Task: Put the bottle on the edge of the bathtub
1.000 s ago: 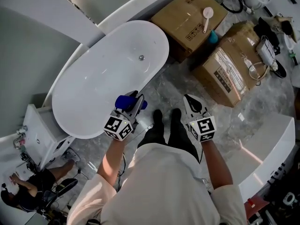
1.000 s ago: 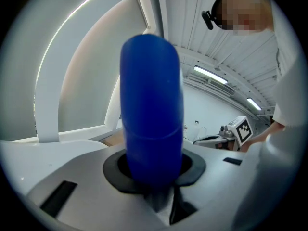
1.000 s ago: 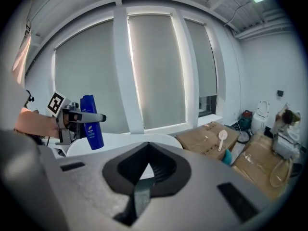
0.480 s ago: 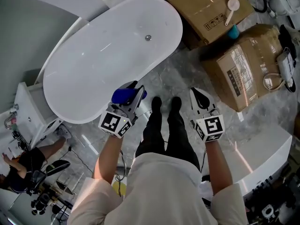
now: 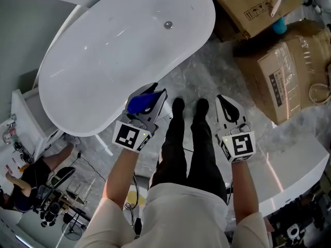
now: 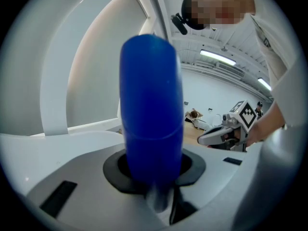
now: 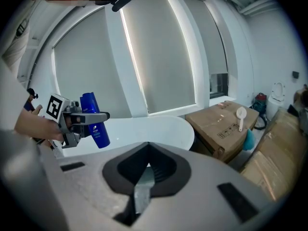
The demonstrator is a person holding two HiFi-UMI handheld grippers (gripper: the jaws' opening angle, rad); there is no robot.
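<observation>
Holding the bottle (image 5: 139,104) is the left gripper (image 5: 154,93), jaws clamped on the blue body about midway. In the right gripper view the bottle stands near upright with a slight lean, so its long axis runs roughly top to bottom. Which end carries the cap I cannot tell.

Target relation, head view: the bathtub (image 5: 176,68) lies as a long white oval from 1 o'clock to 8 o'clock. Its near rim runs diagonally right at the left gripper's tips. From the bottle, the rim sits at 10 to 11 o'clock, just beside it in plan. The gap in height between the bottle's lower end and the rim cannot be read from above. The right gripper view shows the lower end against the tub's white, not clearly touching.

The right gripper (image 5: 228,109) is at 3 o'clock of the left one, the person's legs (image 5: 186,138) between them. Its jaws are together with nothing between them. It hangs over the marble floor (image 5: 207,81), well apart from the tub.

Judgement: the left hand is the nearer and the loaded one. The coming move turns on carrying the bottle a little toward 10 o'clock and setting it down upright on the rim.
</observation>
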